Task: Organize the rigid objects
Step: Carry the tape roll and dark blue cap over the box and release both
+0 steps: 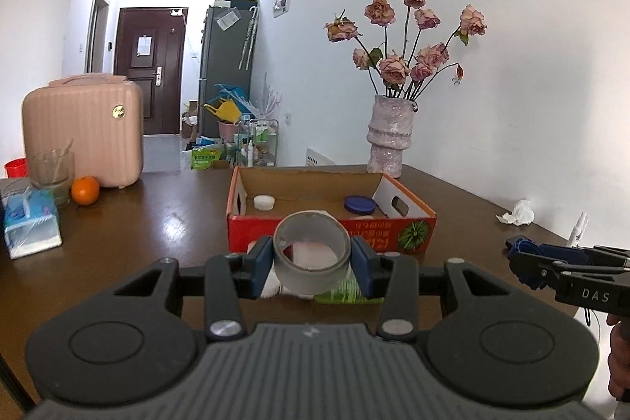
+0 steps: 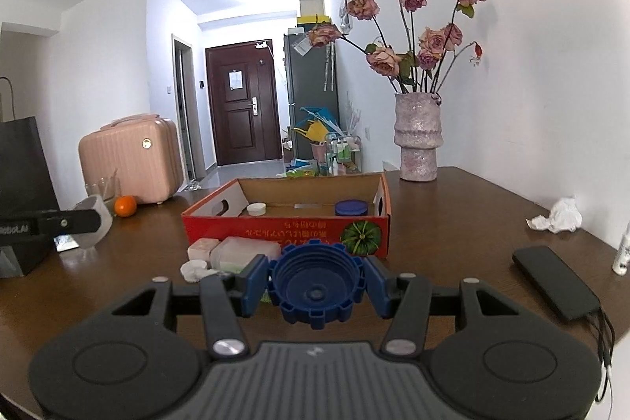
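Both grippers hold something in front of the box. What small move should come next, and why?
Probably carry the right gripper forward over the cardboard box and release there. It is shut on the blue cap, the box lies just ahead with its top open, and a white lid and a dark blue lid already lie inside. The left gripper, shut on the grey ring, could follow.

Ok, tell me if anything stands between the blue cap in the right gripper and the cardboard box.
Nothing closes the way. The right gripper holds the blue cap short of the cardboard box. Some white containers sit low on the table against the box's near wall, left of the cap. The box is open on top, so the cap can pass over them.
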Available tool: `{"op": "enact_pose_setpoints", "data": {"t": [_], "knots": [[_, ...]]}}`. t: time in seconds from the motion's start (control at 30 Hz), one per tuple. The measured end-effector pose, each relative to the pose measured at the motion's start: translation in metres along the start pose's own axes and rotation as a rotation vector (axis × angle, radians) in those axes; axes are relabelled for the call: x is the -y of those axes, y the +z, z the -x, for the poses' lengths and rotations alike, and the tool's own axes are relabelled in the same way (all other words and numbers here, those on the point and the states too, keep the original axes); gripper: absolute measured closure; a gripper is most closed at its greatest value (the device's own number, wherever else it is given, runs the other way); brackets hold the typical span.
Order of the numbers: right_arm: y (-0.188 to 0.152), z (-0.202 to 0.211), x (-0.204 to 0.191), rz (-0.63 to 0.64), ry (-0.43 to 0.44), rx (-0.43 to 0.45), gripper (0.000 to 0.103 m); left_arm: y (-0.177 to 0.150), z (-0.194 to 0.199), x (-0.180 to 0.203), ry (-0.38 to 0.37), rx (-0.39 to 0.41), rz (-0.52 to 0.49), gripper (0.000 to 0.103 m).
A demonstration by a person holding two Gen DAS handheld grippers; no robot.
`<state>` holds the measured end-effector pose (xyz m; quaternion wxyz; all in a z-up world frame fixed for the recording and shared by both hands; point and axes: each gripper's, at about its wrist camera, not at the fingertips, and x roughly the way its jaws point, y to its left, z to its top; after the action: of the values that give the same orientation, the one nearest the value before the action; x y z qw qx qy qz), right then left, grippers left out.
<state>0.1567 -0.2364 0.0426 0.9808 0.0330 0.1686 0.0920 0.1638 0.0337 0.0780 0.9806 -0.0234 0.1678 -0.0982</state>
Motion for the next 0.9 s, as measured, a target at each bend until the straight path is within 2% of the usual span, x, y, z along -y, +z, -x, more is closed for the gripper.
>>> {"op": "enact_pose_setpoints", "data": {"t": [0.27, 0.43, 0.57, 0.7, 0.77, 0.9], "knots": [[0.035, -0.064, 0.008, 0.012, 0.028, -0.007, 0.051, 0.038, -0.07, -0.006, -0.042, -0.02, -0.038, 0.06], [0.07, -0.121, 0.015, -0.011, 0.073, -0.021, 0.051, 0.072, -0.139, -0.013, -0.082, -0.049, -0.045, 0.06], [0.1, -0.178, 0.021, -0.029, 0.089, -0.038, 0.051, 0.096, -0.204, -0.021, -0.083, -0.09, -0.027, 0.06], [0.128, -0.254, 0.031, -0.077, 0.108, -0.121, 0.051, 0.117, -0.279, -0.031, -0.105, -0.197, 0.024, 0.06], [0.139, -0.295, 0.034, -0.096, 0.094, -0.163, 0.051, 0.123, -0.32, -0.036, -0.084, -0.255, 0.036, 0.06], [0.142, -0.377, 0.038, -0.136, 0.087, -0.293, 0.051, 0.116, -0.397, -0.048, -0.077, -0.416, 0.097, 0.06]]}}
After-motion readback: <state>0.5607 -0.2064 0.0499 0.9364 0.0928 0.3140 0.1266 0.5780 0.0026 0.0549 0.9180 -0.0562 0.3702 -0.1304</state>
